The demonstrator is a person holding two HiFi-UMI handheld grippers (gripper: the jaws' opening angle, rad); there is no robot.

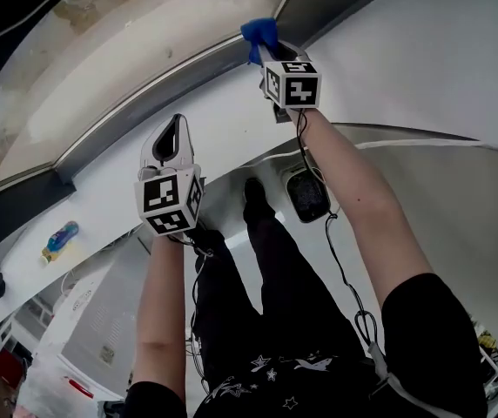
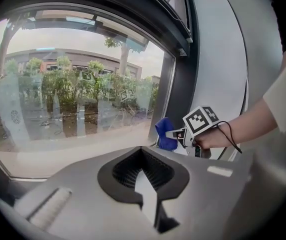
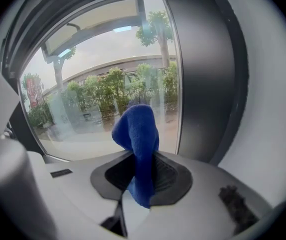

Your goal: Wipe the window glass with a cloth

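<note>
Taking the white sill (image 1: 223, 116) as my mark, a small blue bottle (image 1: 60, 238) lies far to its left, a black mesh-topped thing (image 1: 306, 195) sits below it, a white grilled unit (image 1: 101, 320) lower left, and trees (image 3: 108, 96) stand beyond it.

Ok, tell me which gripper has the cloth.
The right gripper: the blue cloth is pinched between its jaws, near the window frame. The left gripper is shut on nothing.
</note>
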